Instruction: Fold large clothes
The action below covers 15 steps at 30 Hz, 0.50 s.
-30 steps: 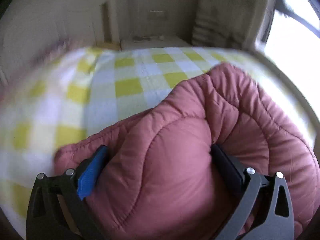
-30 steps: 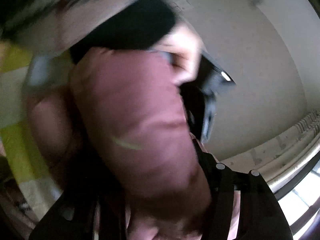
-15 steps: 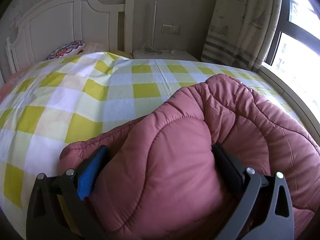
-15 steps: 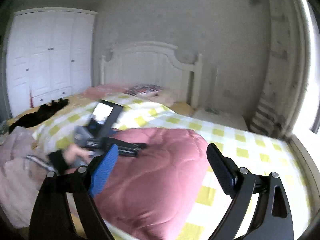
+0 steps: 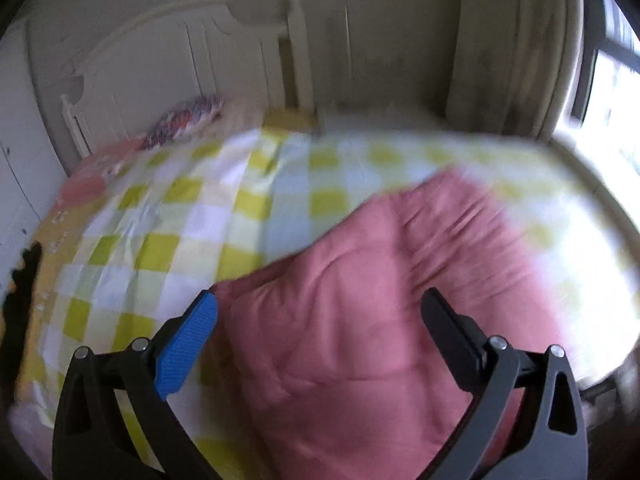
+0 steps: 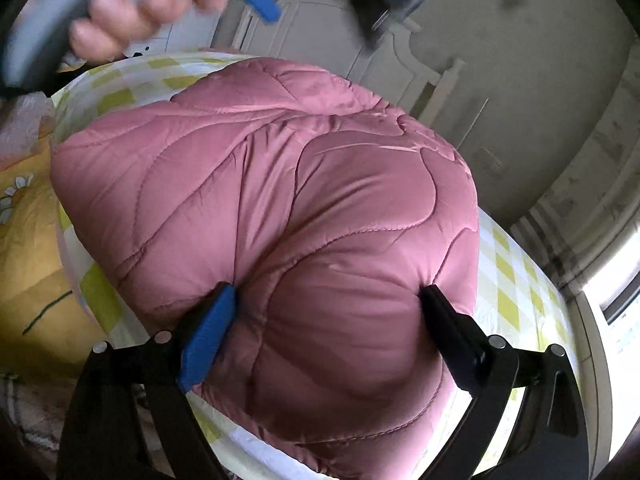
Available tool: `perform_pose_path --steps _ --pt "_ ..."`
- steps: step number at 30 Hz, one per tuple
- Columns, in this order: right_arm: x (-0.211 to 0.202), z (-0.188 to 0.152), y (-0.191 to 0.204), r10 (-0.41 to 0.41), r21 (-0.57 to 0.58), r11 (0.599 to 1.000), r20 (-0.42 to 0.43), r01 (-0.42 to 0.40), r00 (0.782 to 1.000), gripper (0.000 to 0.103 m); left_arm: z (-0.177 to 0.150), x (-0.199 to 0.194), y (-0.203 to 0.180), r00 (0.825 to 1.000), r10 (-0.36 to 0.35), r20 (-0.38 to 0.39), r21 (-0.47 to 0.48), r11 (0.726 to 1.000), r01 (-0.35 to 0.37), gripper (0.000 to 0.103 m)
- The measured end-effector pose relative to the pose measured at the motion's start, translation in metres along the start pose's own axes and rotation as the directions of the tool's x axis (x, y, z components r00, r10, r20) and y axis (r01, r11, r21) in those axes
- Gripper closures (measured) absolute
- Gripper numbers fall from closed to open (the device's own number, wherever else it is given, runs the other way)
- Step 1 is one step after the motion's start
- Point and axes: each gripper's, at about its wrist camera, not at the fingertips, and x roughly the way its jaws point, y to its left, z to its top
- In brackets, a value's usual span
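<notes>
A home bedroom: checked bed (image 5: 168,240) (white headboard (image 5: 168,52)), curtain (image 5: 508,48) by window (image 5: 612,92).

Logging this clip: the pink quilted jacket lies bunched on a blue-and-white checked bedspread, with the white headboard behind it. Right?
One detail is off: the bedspread is checked yellow and white, not blue and white, as the left wrist view shows. The pink quilted jacket does lie bunched on it, with the white headboard behind.

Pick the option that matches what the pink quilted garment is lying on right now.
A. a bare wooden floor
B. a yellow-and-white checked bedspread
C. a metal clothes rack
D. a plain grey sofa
B: the pink quilted garment lies bunched on the yellow-and-white checked bedspread, with the white headboard behind it.
</notes>
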Motion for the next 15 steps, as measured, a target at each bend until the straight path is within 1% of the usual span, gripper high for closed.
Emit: perform_pose_path --steps 1,2,3,4,5,6,7,8,9,10,11,12,13,14,15 --pt "0.001 0.0 0.001 0.003 0.005 1.0 0.002 -0.003 1.0 0.008 0.0 -0.015 -0.002 0.999 -0.033 0.039 -0.059 0.998 0.035 0.002" --pt "0.007 -0.003 0.002 0.004 0.008 1.0 0.004 -0.004 1.0 0.008 -0.002 -0.022 -0.003 0.997 -0.046 0.063 -0.103 0.993 0.053 0.002" --pt "0.006 -0.004 0.0 0.004 0.013 1.0 0.006 -0.004 1.0 0.007 -0.006 -0.024 -0.006 0.996 -0.044 0.079 -0.131 0.99 0.054 0.002" --pt "0.006 -0.005 -0.003 0.004 0.016 1.0 0.008 -0.004 1.0 0.007 -0.013 -0.017 -0.01 0.997 -0.013 0.081 -0.129 0.991 0.023 0.002" --pt "0.011 -0.006 -0.006 0.008 0.018 1.0 0.009 -0.008 1.0 0.007 -0.019 -0.007 -0.013 0.997 0.031 0.07 -0.112 0.993 -0.023 0.002" --pt "0.01 -0.007 -0.007 0.018 0.018 1.0 0.014 -0.018 1.0 0.007 -0.029 0.008 -0.013 0.995 0.091 0.047 -0.098 0.991 -0.086 0.002" --pt "0.009 -0.009 -0.004 0.035 0.016 0.999 0.023 -0.035 0.999 0.007 -0.045 0.034 -0.008 0.988 0.155 -0.009 -0.1 0.983 -0.156 0.002" --pt "0.008 -0.009 -0.004 0.054 0.012 0.998 0.021 -0.054 0.998 0.007 -0.063 0.051 0.004 0.996 0.093 -0.011 -0.144 0.985 -0.094 0.002" --pt "0.008 -0.011 -0.001 0.057 0.007 0.998 0.025 -0.057 0.998 0.006 -0.076 0.057 0.023 0.999 -0.006 0.035 -0.238 0.971 0.014 0.002" --pt "0.007 -0.01 -0.001 0.062 0.004 0.998 0.029 -0.063 0.998 0.006 -0.081 0.057 0.036 0.997 -0.058 0.058 -0.295 0.953 0.073 0.002" --pt "0.005 -0.008 -0.001 0.077 0.004 0.997 0.029 -0.077 0.997 0.007 -0.082 0.055 0.045 0.994 -0.086 0.067 -0.326 0.94 0.104 0.002" --pt "0.002 -0.004 -0.006 0.116 0.013 0.993 0.027 -0.117 0.993 0.007 -0.08 0.054 0.047 0.994 -0.095 0.053 -0.32 0.941 0.107 0.002" --pt "-0.003 -0.001 -0.013 0.162 0.031 0.986 0.032 -0.163 0.986 0.009 -0.078 0.055 0.043 0.996 -0.077 0.038 -0.272 0.959 0.085 0.002" --pt "-0.009 0.002 -0.026 0.208 0.063 0.976 0.052 -0.211 0.977 0.014 -0.077 0.055 0.037 0.998 -0.049 0.042 -0.228 0.972 0.057 0.002" --pt "-0.013 0.006 -0.037 0.233 0.089 0.967 0.075 -0.239 0.97 0.025 -0.077 0.054 0.034 0.998 -0.026 0.05 -0.206 0.978 0.036 0.002"
